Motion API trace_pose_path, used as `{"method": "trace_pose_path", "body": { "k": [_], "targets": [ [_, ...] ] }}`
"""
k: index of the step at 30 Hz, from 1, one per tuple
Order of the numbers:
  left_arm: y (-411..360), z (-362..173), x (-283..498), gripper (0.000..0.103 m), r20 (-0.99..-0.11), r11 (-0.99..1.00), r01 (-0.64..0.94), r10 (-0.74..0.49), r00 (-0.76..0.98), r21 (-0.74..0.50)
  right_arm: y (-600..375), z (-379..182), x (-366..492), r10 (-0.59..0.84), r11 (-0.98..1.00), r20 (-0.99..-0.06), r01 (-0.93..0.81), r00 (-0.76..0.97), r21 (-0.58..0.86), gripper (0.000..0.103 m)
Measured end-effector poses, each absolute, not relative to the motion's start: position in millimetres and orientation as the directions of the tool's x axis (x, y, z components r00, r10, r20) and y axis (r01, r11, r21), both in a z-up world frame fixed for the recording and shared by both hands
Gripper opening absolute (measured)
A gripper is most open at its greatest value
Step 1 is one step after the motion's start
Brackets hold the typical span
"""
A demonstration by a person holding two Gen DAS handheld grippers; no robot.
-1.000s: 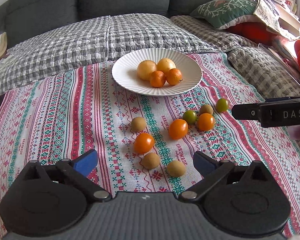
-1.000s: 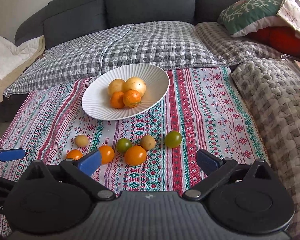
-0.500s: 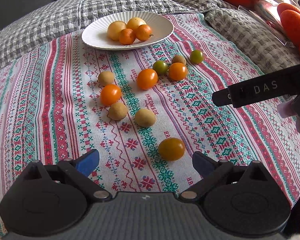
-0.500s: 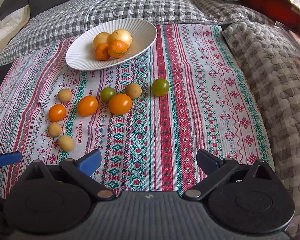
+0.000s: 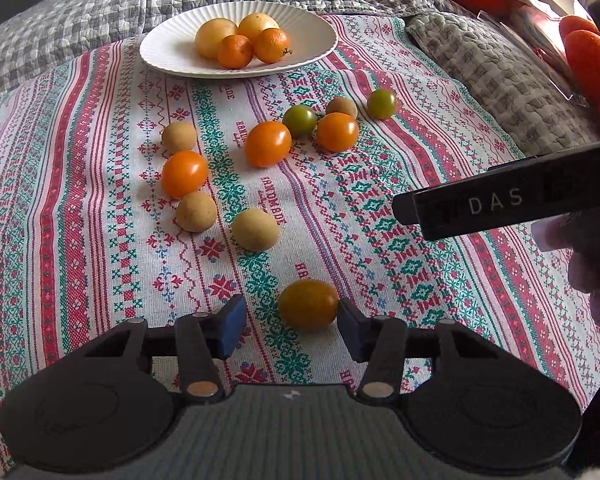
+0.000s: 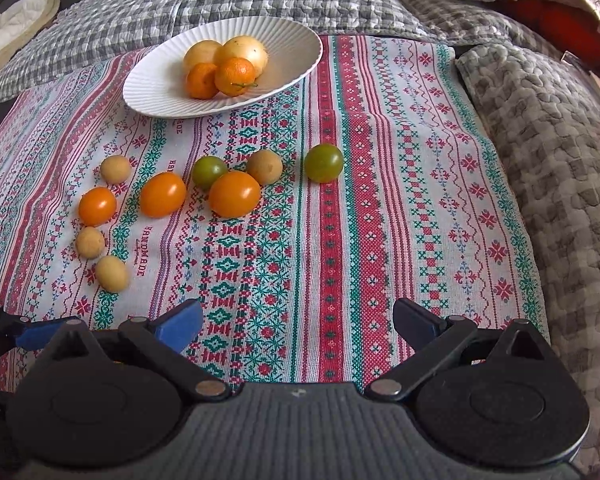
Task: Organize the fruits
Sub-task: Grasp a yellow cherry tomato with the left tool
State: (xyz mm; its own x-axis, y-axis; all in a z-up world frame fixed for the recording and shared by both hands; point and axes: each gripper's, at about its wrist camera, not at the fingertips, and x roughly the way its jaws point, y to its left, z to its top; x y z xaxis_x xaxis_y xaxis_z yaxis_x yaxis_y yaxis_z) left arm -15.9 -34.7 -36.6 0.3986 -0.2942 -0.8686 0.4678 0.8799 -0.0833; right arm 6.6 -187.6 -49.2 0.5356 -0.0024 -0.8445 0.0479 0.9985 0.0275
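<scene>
Tomato [image 5: 308, 305], orange-brown, low in centre of left wrist frame, between closing jaws of left gripper [image 5: 291, 324]; right pad near its skin, left pad apart. Long axis across the gap. Right gripper [image 6: 296, 320] wide apart, empty, farther off. White plate [image 5: 312, 28] upper centre.

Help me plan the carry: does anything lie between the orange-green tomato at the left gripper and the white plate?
Yes. The tomato sits between the closing left gripper fingers, and loose fruit lies on the cloth toward the plate: tan fruits and orange tomatoes. Lifted over them, nothing visible blocks the way.
</scene>
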Motion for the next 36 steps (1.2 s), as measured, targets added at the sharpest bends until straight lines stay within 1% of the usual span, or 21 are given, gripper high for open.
{"method": "trace_pose_path", "body": {
  "k": [3,10,18,24,29,36],
  "targets": [
    [-37.3,-37.8,-14.1,0.016,-0.867,0.874,0.477,-0.308,0.392,-0.094,-189.3,-51.7,10.9,0.000,0.998,-0.844,0.055,0.537,0.036,0.101],
    [-33.5,-34.1,-7.2,0.016,-0.860,0.881,0.461,-0.312,0.403,-0.103,-187.9,-55.4,23.8,0.013,0.997,-0.831,0.051,0.556,0.050,0.100],
    [-27.7,-18.2,-1.0,0.016,-0.840,0.892,0.445,-0.303,0.450,-0.084,-176.1,-56.5,44.4,0.044,0.998,-0.808,0.003,0.587,0.056,0.091],
    [-26.8,-14.0,4.8,0.016,-0.834,0.895,0.438,-0.308,0.457,-0.090,-164.3,-58.0,54.2,0.025,0.999,-0.776,-0.046,0.630,-0.005,0.077],
    [-24.5,-14.4,9.5,0.016,-0.835,0.898,0.429,-0.309,0.456,-0.098,-156.4,-61.4,59.1,0.028,0.995,-0.768,-0.092,0.640,-0.041,0.060],
    [-21.2,-15.1,13.8,0.016,-0.837,0.903,0.419,-0.299,0.458,-0.094,-158.8,-62.5,61.1,0.032,0.996,-0.750,-0.086,0.661,-0.033,0.046]
  ]
}}
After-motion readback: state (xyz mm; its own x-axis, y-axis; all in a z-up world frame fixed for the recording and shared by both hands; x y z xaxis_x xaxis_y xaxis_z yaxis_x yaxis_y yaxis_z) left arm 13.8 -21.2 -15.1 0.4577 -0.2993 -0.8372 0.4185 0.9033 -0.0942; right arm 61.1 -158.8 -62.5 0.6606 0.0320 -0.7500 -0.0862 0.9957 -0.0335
